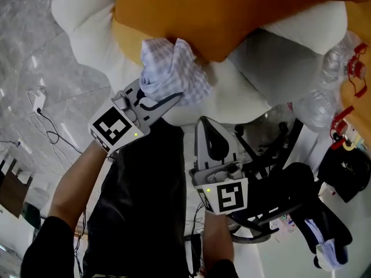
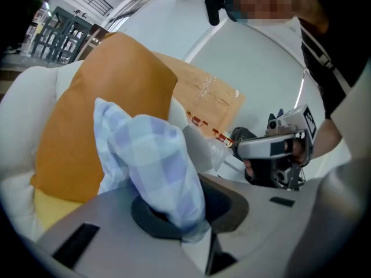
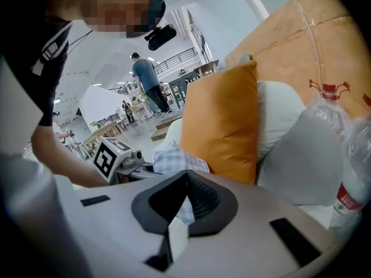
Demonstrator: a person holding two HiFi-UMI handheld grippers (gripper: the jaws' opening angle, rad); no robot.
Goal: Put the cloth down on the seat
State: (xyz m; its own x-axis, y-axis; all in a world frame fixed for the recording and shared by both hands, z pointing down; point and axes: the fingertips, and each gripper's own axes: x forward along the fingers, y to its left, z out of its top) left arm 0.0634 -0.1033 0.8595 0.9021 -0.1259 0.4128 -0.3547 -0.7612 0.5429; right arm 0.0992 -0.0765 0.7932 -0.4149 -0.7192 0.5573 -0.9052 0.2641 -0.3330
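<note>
No words or numbers can be read anywhere. The cube on the left tool (image 1: 173,98) carries a square black-and-white marker (image 1: 113,126), which is a coded block pattern, not lettering. The cube on the right tool (image 1: 207,124) carries a second marker (image 1: 230,197) of the same kind. A cardboard box (image 2: 211,91) has red print along its lower edge, too blurred to read. A plastic bottle (image 3: 346,149) wears a red label (image 3: 348,199) with tiny white print that is illegible.

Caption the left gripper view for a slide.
Left claw grips a checked cloth before an orange cushion against a white seat.
</note>
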